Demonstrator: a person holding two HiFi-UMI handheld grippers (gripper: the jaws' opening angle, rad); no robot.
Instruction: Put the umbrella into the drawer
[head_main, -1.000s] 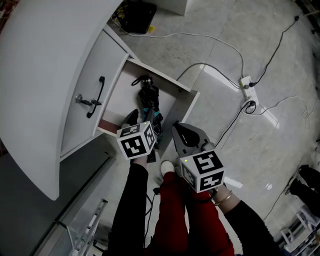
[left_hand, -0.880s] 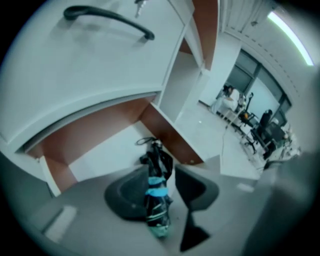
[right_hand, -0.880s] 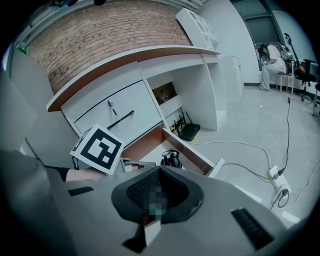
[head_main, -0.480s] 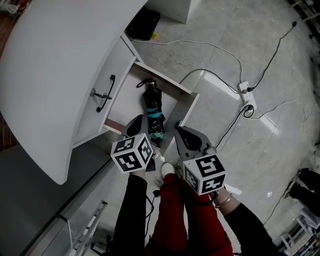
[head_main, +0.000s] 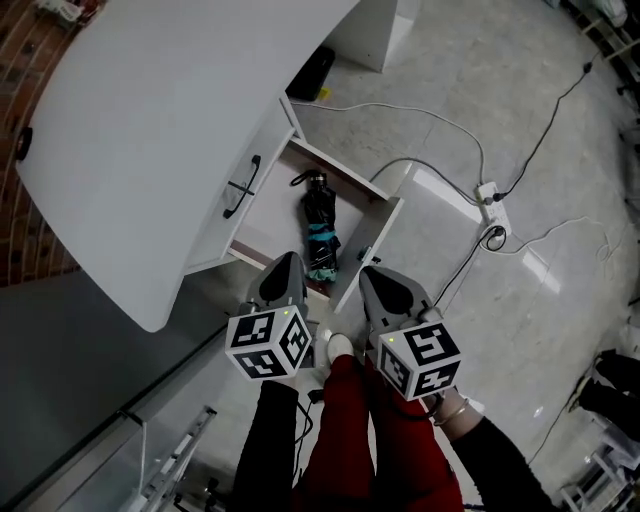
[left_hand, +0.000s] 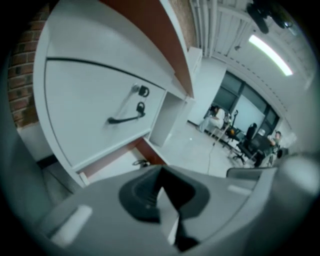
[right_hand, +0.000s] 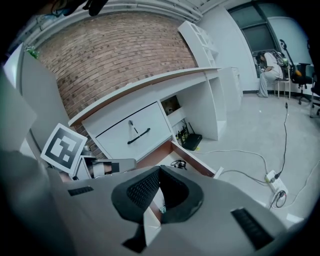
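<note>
Left claw (head_main: 287, 262) rose, closing empty — umbrella (head_main: 320, 225) (folded) in drawer (head_main: 372, 245).

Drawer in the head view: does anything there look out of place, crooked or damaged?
Nothing stands out. The folded umbrella lies lengthwise inside the open drawer. I see no spill or damage. A corded power strip lies on the floor nearby.

the umbrella (head_main: 320, 232) lies in the drawer (head_main: 345, 172) under the desk (head_main: 170, 130); power strip (head_main: 493, 198) on the floor (head_main: 520, 300) to its right.
</note>
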